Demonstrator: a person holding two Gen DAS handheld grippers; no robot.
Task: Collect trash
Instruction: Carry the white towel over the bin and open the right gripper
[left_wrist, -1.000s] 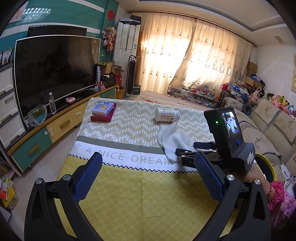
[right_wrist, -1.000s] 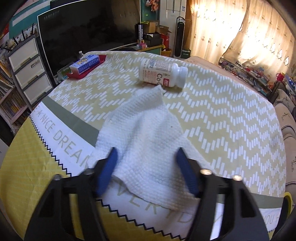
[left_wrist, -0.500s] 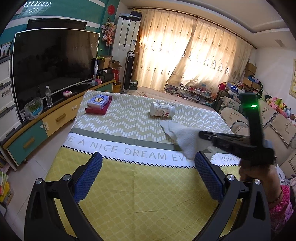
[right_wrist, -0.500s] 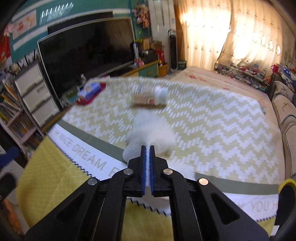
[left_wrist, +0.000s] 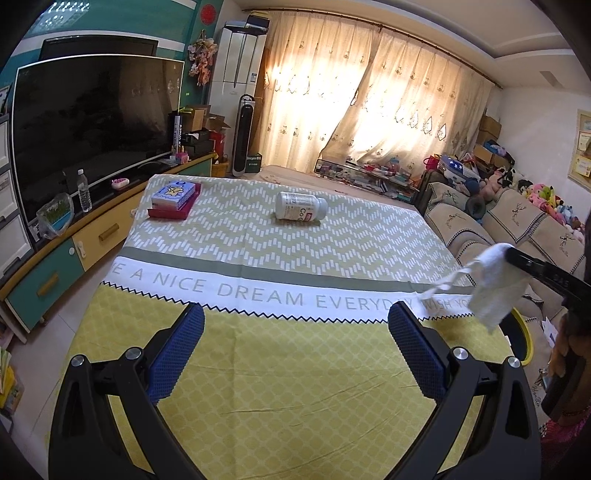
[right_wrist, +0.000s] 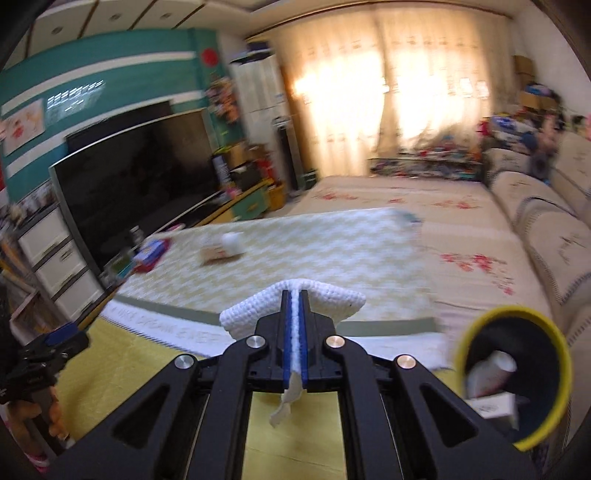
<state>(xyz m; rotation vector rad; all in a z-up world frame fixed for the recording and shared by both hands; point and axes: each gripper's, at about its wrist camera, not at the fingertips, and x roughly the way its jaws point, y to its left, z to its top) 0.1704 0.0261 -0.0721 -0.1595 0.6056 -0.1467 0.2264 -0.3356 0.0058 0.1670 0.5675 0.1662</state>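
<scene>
One tissue, one bottle, one bin

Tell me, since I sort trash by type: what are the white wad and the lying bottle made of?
The white wad, pinched in the right tool, looks like soft embossed paper towel: dimpled weave, torn wisp hanging. The bottle looks like glossy white plastic with a printed label, though the view leaves that open.

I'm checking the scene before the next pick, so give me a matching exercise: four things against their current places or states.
Things:
1. white paper towel
2. pill bottle
3. left gripper
4. yellow-rimmed bin

States:
A. open, holding nothing
B. lying on its side on the tablecloth
C. clamped in the right gripper
D. beside the table, with trash inside

Pairs: 1-C, 2-B, 3-A, 4-D
</scene>
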